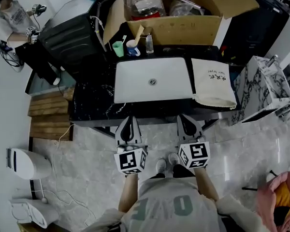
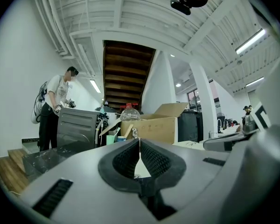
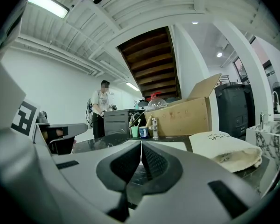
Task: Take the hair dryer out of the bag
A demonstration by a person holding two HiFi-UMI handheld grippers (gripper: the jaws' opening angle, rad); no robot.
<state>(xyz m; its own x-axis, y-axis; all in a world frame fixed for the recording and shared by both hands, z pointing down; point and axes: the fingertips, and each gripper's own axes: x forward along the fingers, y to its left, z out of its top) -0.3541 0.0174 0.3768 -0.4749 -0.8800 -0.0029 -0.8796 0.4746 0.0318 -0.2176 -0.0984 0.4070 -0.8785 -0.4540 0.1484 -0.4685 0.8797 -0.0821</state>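
A cream cloth bag (image 1: 213,82) with dark print lies flat on the black counter (image 1: 89,100), right of the white sink (image 1: 152,79). In the right gripper view the bag (image 3: 224,148) bulges a little ahead and to the right; no hair dryer shows. My left gripper (image 1: 130,122) and right gripper (image 1: 186,120) hover side by side just before the counter's front edge, both pointing at it. Each is shut with nothing between its jaws, as the left gripper (image 2: 139,143) and right gripper (image 3: 141,146) show in their own views.
An open cardboard box (image 1: 174,18) holding a clear bottle stands behind the sink, with a green cup (image 1: 118,48), a mug and a small bottle beside it. A marble-pattern stand (image 1: 264,86) is at the right. A person (image 1: 12,25) works at a black unit far left.
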